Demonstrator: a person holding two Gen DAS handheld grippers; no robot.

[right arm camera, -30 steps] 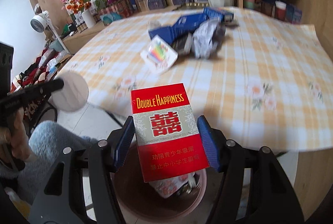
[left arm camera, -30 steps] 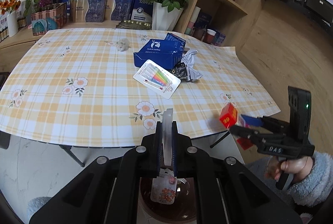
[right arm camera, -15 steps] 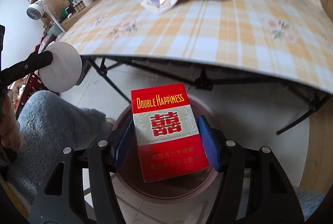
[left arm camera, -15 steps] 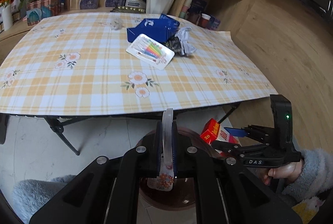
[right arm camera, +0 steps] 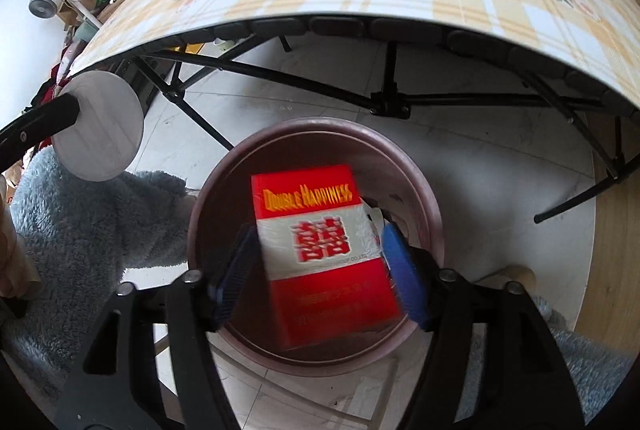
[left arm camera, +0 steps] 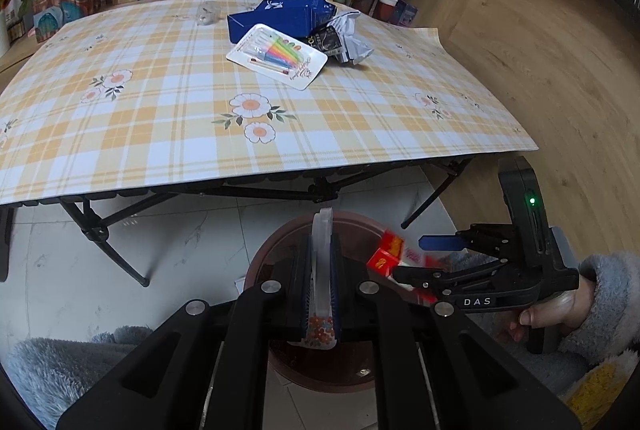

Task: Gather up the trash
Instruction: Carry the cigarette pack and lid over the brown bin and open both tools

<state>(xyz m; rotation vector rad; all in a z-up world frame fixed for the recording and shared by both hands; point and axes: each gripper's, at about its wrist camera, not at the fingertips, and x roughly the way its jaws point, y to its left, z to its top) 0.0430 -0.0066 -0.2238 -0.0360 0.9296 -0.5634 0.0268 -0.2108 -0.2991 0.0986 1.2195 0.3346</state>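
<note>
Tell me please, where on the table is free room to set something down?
The cloth's near half, from the front edge up to the marker pack, is bare, and so is the left side. The far middle is crowded: marker pack, blue box, wrapper.

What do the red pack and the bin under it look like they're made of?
Red pack: printed cardboard under glossy clear film, judging by its sharp edges and the sheen on its white band. Bin: likely smooth moulded plastic, with a dull brownish-pink, even, rounded rim.

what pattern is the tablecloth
The tablecloth is an orange, white and pale blue plaid with scattered white daisy-like flowers; the left wrist view shows it best.
</note>
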